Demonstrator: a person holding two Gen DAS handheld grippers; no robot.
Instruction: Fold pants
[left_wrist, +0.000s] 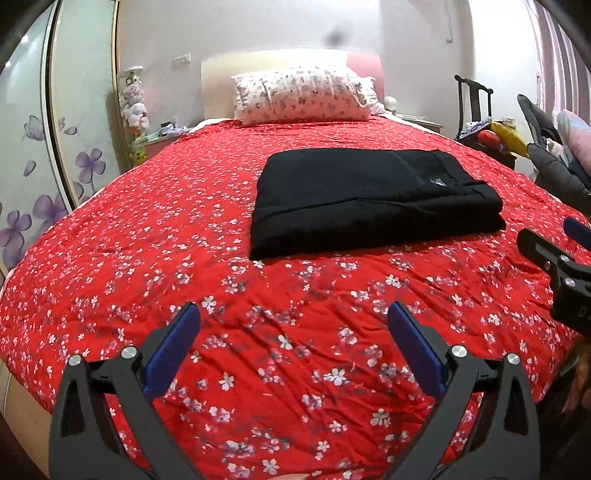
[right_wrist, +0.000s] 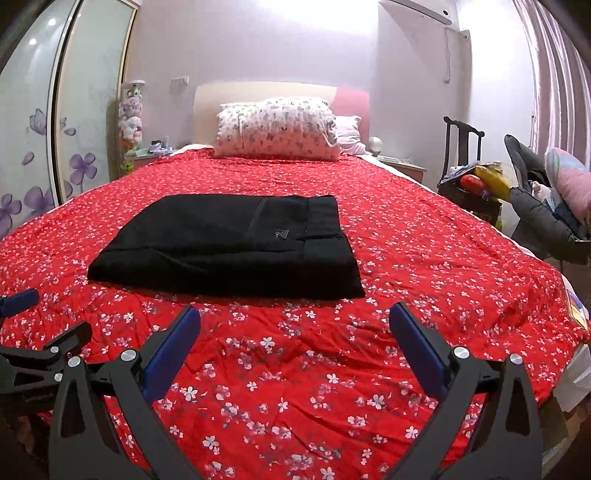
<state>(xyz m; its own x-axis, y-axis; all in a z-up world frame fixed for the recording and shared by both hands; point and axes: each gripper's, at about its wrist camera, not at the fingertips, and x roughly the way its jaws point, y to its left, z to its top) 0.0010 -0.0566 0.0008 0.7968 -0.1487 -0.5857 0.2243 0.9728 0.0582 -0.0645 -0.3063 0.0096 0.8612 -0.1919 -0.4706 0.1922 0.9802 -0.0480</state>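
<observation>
The black pants (left_wrist: 373, 195) lie folded into a flat rectangle on the red flowered bedspread (left_wrist: 184, 280), in the middle of the bed; they also show in the right wrist view (right_wrist: 232, 243). My left gripper (left_wrist: 293, 314) is open and empty, held above the bedspread well short of the pants. My right gripper (right_wrist: 295, 317) is open and empty too, just in front of the pants' near edge. The right gripper shows at the right edge of the left wrist view (left_wrist: 554, 254); the left gripper shows at the left edge of the right wrist view (right_wrist: 33, 332).
A flowered pillow (right_wrist: 277, 129) leans on the headboard. A wardrobe with purple flowers (right_wrist: 37, 155) stands on the left. On the right are a nightstand (right_wrist: 402, 166), a dark chair with clutter (right_wrist: 476, 184) and a grey padded seat (right_wrist: 546, 218).
</observation>
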